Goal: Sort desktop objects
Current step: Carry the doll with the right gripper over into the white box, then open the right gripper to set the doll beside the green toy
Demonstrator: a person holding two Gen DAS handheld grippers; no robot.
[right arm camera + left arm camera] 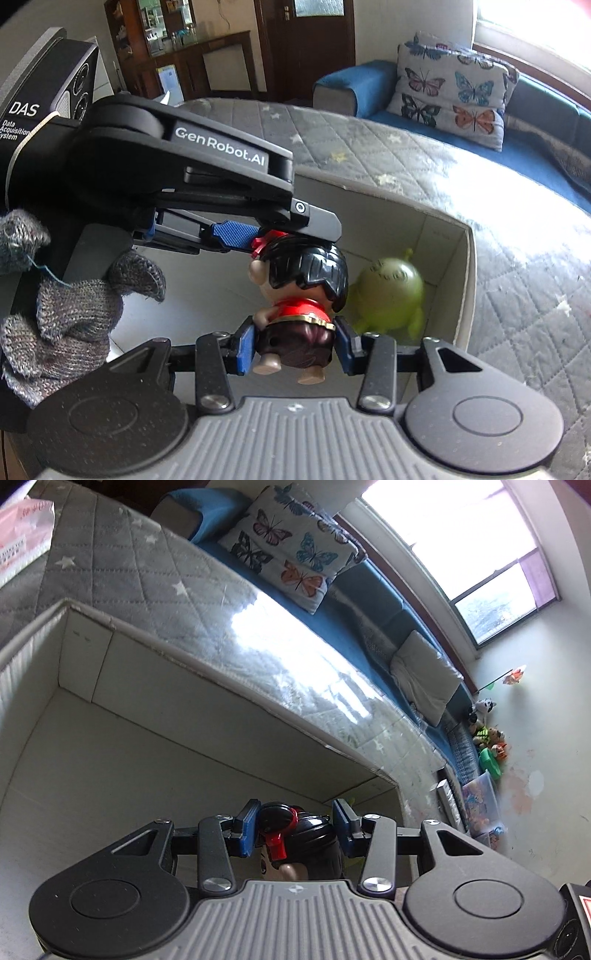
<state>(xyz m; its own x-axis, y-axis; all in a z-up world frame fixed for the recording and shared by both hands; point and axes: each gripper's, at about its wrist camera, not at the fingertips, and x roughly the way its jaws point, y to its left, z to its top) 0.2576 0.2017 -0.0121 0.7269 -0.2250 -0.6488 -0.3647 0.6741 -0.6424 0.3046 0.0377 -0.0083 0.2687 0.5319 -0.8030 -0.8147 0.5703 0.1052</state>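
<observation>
Grey knit glove (74, 314) is seen at far left, behind the left tool (258, 236), which is clamped on the head of the black-haired doll figurine (299, 291). Right tool (295, 347) is clenched on its waist, so the figurine is held by both above the white cardboard box (467, 273). Green alien toy (388, 291) lies inside, just right. Risk judged: if both tools are pulled apart, the figurine could be twisted or dropped onto the alien toy.
</observation>
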